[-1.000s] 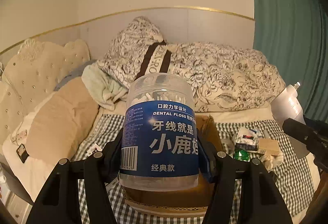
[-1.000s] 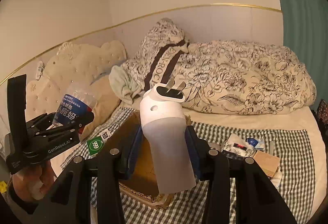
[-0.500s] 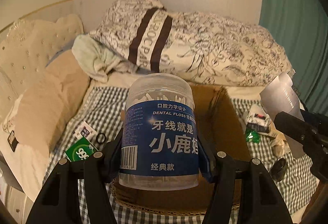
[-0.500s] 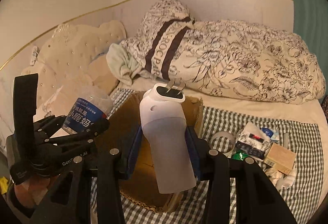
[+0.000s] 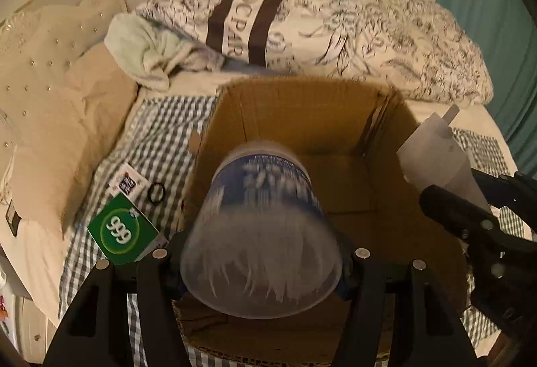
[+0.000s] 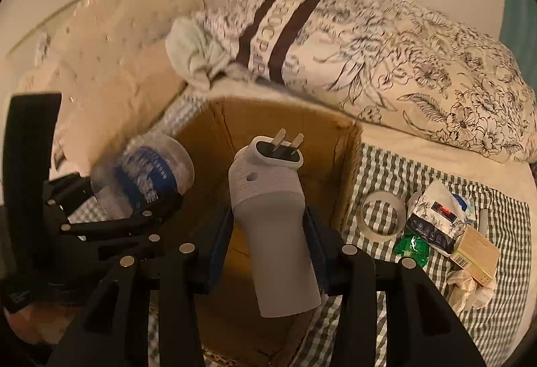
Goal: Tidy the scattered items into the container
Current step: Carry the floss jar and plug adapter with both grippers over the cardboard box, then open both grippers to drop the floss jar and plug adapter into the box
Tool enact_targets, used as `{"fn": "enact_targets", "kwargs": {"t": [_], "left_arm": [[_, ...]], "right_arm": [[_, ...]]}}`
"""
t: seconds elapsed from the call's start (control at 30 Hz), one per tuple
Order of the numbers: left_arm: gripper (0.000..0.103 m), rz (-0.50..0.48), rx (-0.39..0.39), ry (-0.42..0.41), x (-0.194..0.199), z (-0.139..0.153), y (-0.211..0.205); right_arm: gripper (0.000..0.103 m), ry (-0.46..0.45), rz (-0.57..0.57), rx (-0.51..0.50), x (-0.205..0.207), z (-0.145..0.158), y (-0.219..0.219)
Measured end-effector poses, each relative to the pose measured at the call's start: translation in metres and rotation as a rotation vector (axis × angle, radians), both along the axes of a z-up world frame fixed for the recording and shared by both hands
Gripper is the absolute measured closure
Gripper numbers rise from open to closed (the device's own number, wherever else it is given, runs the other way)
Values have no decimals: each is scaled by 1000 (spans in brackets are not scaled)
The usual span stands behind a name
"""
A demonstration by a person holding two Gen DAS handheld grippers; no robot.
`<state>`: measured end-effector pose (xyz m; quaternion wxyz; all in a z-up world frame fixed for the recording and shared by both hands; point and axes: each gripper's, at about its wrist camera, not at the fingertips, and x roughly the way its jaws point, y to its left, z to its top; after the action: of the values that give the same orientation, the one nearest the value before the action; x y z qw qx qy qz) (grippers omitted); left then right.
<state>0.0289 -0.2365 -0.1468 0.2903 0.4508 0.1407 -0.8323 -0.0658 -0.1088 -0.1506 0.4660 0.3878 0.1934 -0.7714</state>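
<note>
The left gripper [image 5: 261, 258] is clenched on a clear dental floss jar [image 5: 263, 226] with a blue label, tipped forward over the open cardboard box [image 5: 302, 118] that sits on the bed's checked blanket [image 5: 161, 132]. The right gripper [image 6: 268, 243] grasps a white plug-in device [image 6: 272, 216], prongs up, above the same box. A green 999 packet [image 5: 122, 232] and a black ring [image 5: 156, 192] lie left of the box; a tape roll [image 6: 381, 214] and wrappers [image 6: 436, 219] lie to its right
</note>
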Motion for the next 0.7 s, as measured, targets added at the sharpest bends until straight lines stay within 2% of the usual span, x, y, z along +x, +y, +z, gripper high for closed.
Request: {"fn": "enact_targets", "kwargs": {"t": [0.43,0.53,0.63,0.7], "left_arm": [[38,13,11,-35,5,-13,-8],[23,21,-14,-21,7,-5,-8],[21,33,-32,8,11,7,-8],[21,43,-40,27,15,15,-9]], "right_arm": [[60,-30,22,110,6,-32,-17],[59,-24,21,111,7,-31,-18],[57,15,13,82,11,-22,-16],[49,54,5,60,14,-13,-13]]}}
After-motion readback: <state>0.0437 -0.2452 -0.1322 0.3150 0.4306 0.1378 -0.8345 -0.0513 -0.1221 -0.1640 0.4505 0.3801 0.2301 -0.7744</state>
